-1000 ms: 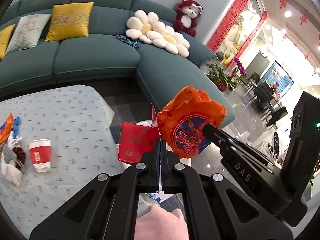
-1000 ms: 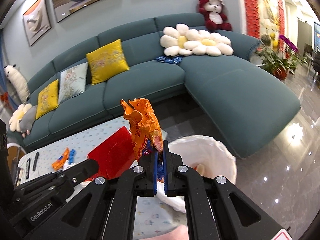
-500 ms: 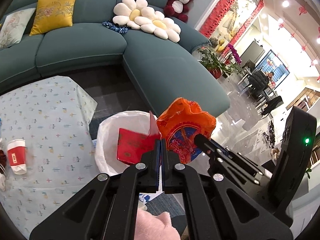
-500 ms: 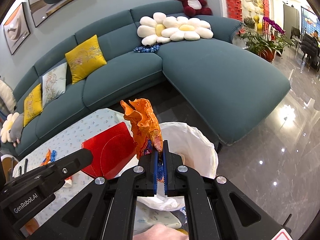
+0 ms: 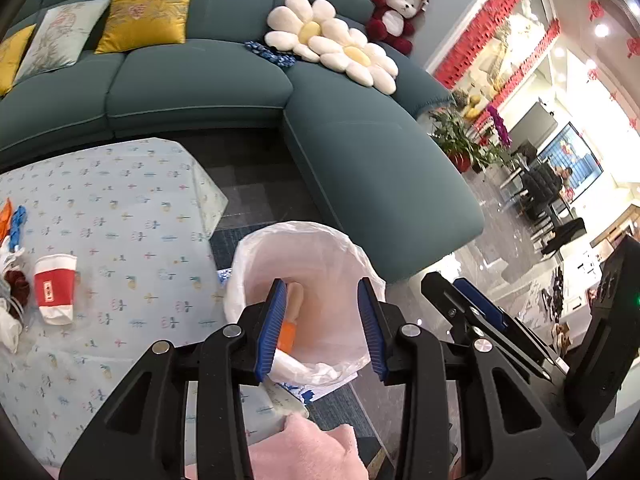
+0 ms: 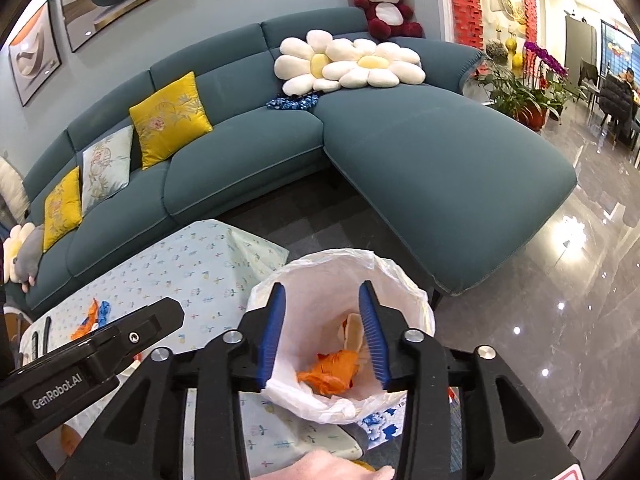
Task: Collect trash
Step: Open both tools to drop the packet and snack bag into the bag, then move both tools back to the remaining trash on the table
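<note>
A white-lined trash bin (image 5: 256, 256) stands beside the table's corner; it also shows in the right wrist view (image 6: 404, 280). My left gripper (image 5: 322, 326) is open and empty above the bin. My right gripper (image 6: 325, 332) is open and empty above it too. An orange snack wrapper (image 6: 332, 372) lies inside the bin, with a pale piece of trash (image 6: 353, 334) behind it. A sliver of orange (image 5: 287, 336) shows in the bin in the left wrist view. A red-and-white paper cup (image 5: 54, 288) lies on the table.
The table (image 5: 120, 216) has a light patterned cloth, with orange and blue wrappers (image 5: 12, 222) and crumpled items (image 5: 12, 300) at its left edge. A teal corner sofa (image 6: 440, 152) with cushions stands behind. A glossy floor (image 6: 560, 320) lies to the right.
Both grippers opened over the bin. The red packet dropped from my left gripper and the orange wrapper from my right one; the wrapper now lies in the bin.
</note>
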### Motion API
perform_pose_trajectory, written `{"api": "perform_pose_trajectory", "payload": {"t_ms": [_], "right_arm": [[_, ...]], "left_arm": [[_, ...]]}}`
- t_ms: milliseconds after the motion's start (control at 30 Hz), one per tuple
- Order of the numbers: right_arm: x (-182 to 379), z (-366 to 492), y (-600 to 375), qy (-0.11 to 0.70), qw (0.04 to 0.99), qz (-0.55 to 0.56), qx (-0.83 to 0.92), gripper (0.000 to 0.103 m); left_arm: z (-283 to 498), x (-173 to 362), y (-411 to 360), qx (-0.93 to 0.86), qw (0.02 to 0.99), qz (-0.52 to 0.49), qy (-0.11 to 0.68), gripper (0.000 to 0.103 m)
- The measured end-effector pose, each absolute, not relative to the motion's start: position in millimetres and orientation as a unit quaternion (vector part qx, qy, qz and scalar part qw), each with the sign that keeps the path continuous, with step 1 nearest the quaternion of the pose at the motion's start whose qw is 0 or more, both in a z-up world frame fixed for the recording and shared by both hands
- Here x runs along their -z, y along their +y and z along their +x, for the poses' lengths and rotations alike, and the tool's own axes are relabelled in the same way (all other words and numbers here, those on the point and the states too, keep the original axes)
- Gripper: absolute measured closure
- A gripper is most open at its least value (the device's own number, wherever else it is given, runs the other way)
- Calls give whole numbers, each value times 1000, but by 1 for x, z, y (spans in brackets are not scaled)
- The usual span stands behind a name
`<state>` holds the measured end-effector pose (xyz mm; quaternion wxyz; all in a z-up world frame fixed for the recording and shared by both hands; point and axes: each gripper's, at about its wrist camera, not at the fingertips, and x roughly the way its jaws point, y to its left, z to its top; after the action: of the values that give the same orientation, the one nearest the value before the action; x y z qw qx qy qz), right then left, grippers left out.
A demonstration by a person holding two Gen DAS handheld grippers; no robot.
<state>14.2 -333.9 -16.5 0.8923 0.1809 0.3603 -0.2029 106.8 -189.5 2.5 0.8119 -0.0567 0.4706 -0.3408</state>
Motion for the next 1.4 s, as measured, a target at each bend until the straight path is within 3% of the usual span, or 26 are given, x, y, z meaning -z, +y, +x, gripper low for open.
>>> {"api": "perform_pose_trajectory", "payload": {"t_ms": [200,533,733,867,1400], "right_arm": [[6,19,-304,358,900,166,186,56],[-5,30,-247,367,908,140,148,55],[-6,38,-212,373,911,128,124,55],[-6,45,-191,375,912,120,112,48],[27,78,-101,421,900,100,57,44]], "left_arm": [[106,-6,-156,318,822,-66,467,64],[111,-14,-88,277,841,-94,456,54],[116,-10,-48,250,846,-114,458,53],[118,-7,-23,229,851,-119,457,52],[132,36,82,140,851,-135,488,52]]}}
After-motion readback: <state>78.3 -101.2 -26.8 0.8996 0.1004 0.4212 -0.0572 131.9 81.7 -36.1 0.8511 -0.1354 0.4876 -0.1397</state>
